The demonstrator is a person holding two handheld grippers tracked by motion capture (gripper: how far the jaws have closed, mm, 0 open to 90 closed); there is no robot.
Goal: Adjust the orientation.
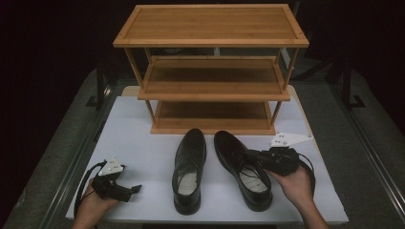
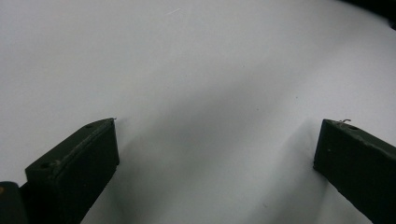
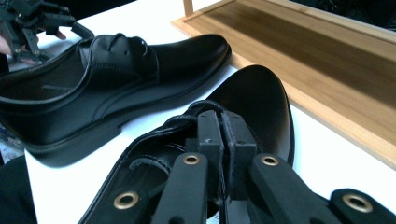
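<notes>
Two black leather dress shoes stand side by side on the white table (image 1: 138,138), toes toward a wooden rack. My right gripper (image 1: 251,158) reaches in from the right and is shut on the inner rim of the right shoe (image 1: 228,149). In the right gripper view its jaws (image 3: 223,135) press together on the collar edge of that shoe (image 3: 259,95), with the left shoe (image 3: 140,79) lying beyond. The left shoe (image 1: 190,162) is untouched. My left gripper (image 1: 133,190) rests near the table's front left corner, open, with bare white table (image 2: 196,74) between its jaws (image 2: 217,135).
A three-tier bamboo shoe rack (image 1: 215,86) stands at the back of the table, its shelves bare; its bottom shelf (image 3: 327,70) lies just past the shoe toes. Dark floor surrounds the table on both sides.
</notes>
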